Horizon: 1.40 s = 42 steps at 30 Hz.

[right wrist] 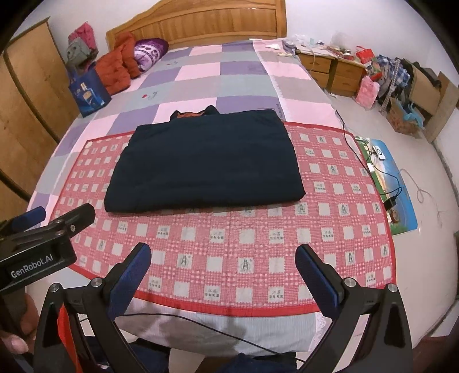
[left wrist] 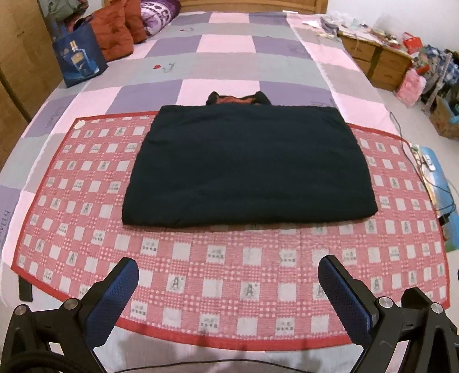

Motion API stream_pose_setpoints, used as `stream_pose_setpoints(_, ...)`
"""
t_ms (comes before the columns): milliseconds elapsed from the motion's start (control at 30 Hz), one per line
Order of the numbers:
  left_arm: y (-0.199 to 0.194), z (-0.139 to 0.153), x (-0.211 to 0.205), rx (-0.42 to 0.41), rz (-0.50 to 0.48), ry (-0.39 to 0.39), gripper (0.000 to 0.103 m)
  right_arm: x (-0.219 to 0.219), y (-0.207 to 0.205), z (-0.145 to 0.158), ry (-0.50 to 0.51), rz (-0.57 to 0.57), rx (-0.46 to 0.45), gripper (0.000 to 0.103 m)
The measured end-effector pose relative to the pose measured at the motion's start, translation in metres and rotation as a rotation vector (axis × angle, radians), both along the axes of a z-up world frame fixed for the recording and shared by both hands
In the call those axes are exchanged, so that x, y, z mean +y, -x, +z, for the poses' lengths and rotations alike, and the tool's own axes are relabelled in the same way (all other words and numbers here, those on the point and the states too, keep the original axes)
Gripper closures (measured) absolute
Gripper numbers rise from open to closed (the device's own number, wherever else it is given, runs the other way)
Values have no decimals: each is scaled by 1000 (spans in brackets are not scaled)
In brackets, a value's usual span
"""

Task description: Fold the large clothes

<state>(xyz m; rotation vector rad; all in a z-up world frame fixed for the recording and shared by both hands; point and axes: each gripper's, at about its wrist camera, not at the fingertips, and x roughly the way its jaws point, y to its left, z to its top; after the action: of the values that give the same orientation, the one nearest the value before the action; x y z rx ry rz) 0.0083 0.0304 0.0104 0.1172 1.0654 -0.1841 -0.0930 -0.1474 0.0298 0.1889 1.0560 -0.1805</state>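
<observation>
Both grippers, the left gripper [left wrist: 228, 275] and the right gripper [right wrist: 222, 259], hover with jaws spread wide and holding nothing above the near edge of a red checked mat [left wrist: 249, 266]. Well ahead of the fingertips, apart from them, the folded dark navy jacket [left wrist: 246, 166] lies flat on the mat, its collar pointing toward the wooden headboard [right wrist: 200, 25].

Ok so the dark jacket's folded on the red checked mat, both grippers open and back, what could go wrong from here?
Two likely risks. The dark jacket looks thick, so gripping only its top layer could pull the fold open. Its collar sticks out past the far edge, so another fold may come out uneven. The left hand-held gripper and right hand-held gripper are open and hold nothing.
</observation>
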Motion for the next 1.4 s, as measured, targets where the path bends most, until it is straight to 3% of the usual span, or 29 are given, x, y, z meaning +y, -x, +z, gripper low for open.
stream_pose_setpoints(1400, -23, -14, -11, 21, -28, 10, 0, 6, -30, -10, 8, -3, 27, 0)
